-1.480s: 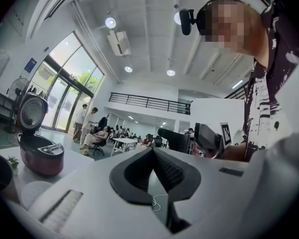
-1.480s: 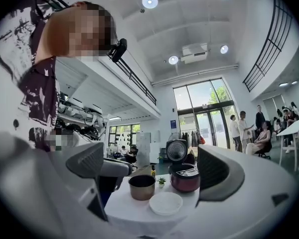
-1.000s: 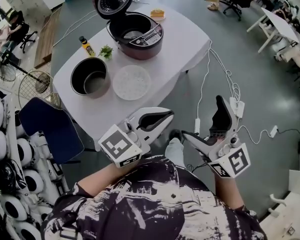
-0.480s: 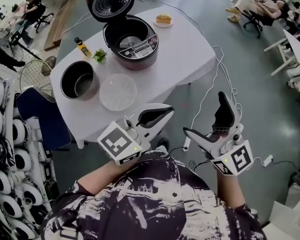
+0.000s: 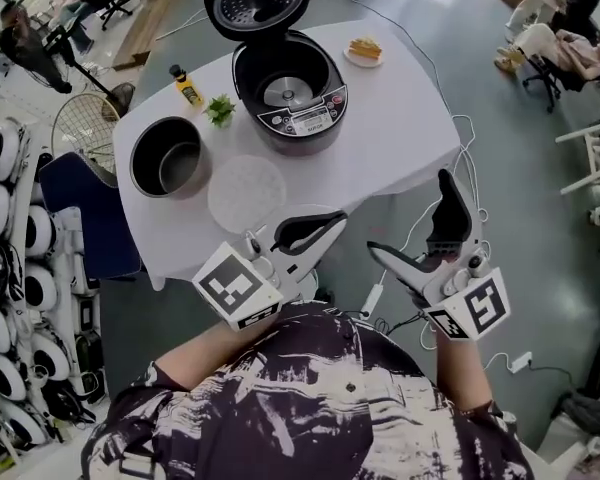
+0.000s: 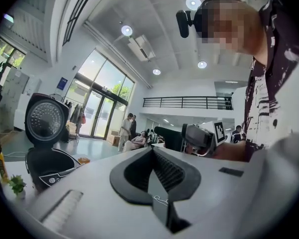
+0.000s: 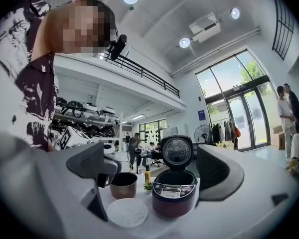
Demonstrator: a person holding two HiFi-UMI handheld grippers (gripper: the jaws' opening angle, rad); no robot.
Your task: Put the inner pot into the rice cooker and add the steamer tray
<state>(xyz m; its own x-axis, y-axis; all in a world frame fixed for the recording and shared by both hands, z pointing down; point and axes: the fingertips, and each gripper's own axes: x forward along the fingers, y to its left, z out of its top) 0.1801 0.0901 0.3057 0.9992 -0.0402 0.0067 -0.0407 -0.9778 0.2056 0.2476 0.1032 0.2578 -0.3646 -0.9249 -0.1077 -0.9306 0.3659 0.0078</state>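
Left gripper (image 5: 332, 224) jaws together on nothing; right gripper (image 5: 410, 218) jaws wide apart, empty; both short of the table (image 5: 400, 128). On it, the white steamer tray (image 5: 246, 190) is nearest, the dark inner pot (image 5: 166, 156) beside it, and the lid-up rice cooker (image 5: 292, 93) behind. Only the right gripper view shows the pot's outer wall, seemingly bronze.

White-clothed surface (image 5: 405, 133): yellow bottle (image 5: 188, 90) near far-left edge, small green plant (image 5: 220, 109) just beside it, plate of food (image 5: 364, 50) at far side. Blue chair (image 5: 85, 213) left of surface, floor fan (image 5: 84, 128) behind it. White cables (image 5: 468, 158) on floor, right.
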